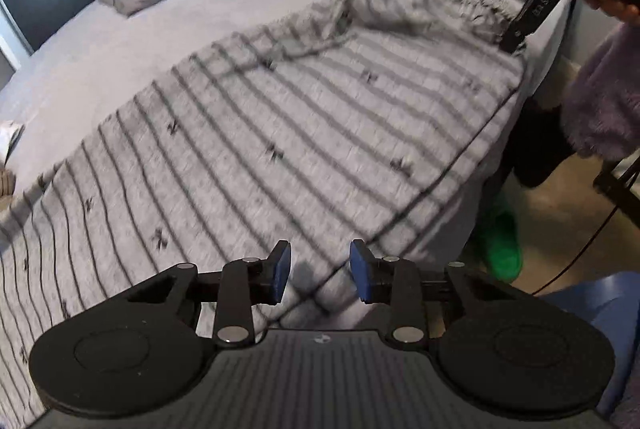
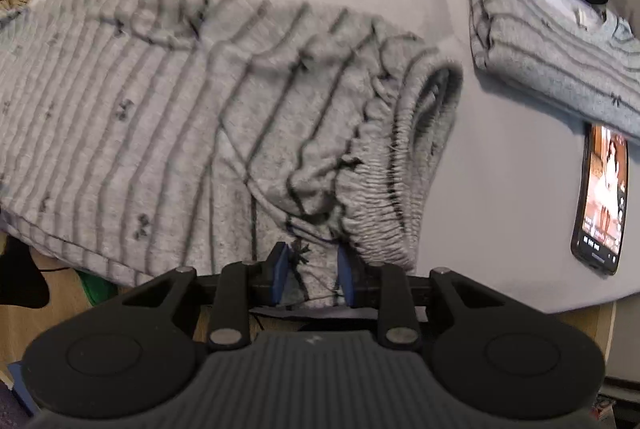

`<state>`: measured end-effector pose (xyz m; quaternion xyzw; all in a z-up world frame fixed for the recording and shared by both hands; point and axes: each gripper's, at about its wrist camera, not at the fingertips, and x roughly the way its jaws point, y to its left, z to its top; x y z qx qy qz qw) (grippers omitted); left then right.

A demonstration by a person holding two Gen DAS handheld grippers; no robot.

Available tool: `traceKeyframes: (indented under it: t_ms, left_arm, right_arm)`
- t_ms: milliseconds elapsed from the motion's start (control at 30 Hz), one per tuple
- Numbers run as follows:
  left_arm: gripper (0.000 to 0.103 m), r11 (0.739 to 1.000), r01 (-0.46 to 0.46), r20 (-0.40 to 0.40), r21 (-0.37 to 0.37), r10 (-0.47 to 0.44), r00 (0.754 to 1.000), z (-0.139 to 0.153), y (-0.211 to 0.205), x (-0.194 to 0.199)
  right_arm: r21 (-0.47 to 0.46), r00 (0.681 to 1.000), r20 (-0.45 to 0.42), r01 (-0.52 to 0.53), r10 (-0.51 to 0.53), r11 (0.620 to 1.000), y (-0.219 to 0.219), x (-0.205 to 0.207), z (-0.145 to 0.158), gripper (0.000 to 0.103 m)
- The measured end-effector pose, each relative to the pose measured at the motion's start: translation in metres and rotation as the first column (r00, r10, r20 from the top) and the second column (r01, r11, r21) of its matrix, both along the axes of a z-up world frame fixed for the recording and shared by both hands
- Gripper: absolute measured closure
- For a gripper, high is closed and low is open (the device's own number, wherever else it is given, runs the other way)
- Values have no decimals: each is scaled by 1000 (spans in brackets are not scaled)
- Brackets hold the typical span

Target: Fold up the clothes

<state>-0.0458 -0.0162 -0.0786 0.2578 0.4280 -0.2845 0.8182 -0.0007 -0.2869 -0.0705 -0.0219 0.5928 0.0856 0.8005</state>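
**Striped trousers laid along the bed's near edge, both hand-held grippers at the cloth**

A pair of grey striped trousers [image 1: 304, 133] is spread flat along the near edge of the bed [image 1: 120, 41], its gathered elastic waistband [image 2: 404, 157] lying toward the end where a phone [image 2: 602, 197] rests on the sheet. A folded striped garment [image 2: 552, 61] is stacked beyond the phone, near the far corner.

The left hand-held gripper [image 1: 320, 271] is seen parted over the hem end, a corner of cloth lying between the pads without being pinched. The right hand-held gripper [image 2: 314, 275] is likewise parted at the waistband end, fabric sitting between its jaws; no squeeze on the cloth can be made out, so it is judged released.

The knit is judged soft, light and limp: it will sag and wrinkle wherever it is not supported. The thicker elastic band and the stitched hem are judged the firmest holds, and both layers should be caught together at the edge, so that the lower layer is not left behind when the fold is made.
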Motion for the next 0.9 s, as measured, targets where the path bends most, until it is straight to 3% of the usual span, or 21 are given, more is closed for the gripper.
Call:
traceKeyframes:
  t_ms: [100,200,433,700,733,767,800,900]
  left_arm:
    - [72,997,66,25,43,-67,997,-4,-9,-5]
    - [72,993,105,19,56,-107,994,-10,-19,-6]
    - [72,991,119,39,63,-121,992,-15,-25,-3]
    - [76,975,208,20,81,-210,977,-26,-35,-11]
    - [76,975,204,23,88,-207,978,-27,-35,-11]
    - [82,978,192,19,81,-194,981,-28,-33,-9]
    - [84,982,176,10,68,-177,984,-28,-32,-5]
    - [99,990,140,-14,23,-140,990,-24,-27,4]
  right_arm:
    - [52,987,114,-119,112,992,18,-13,26,69]
    - [59,944,175,-293,279,954,49,-27,34,69]
    - [14,840,133,-532,525,847,106,-49,2,70]
    - [-68,774,120,-618,622,783,129,-49,-22,69]
    - [-80,767,121,-625,630,776,131,-49,-23,72]
    - [-85,765,122,-627,632,775,131,-48,-23,89]
    - [-85,768,123,-623,629,777,131,-46,-22,94]
    - [-51,784,131,-606,607,794,124,-41,-14,100]
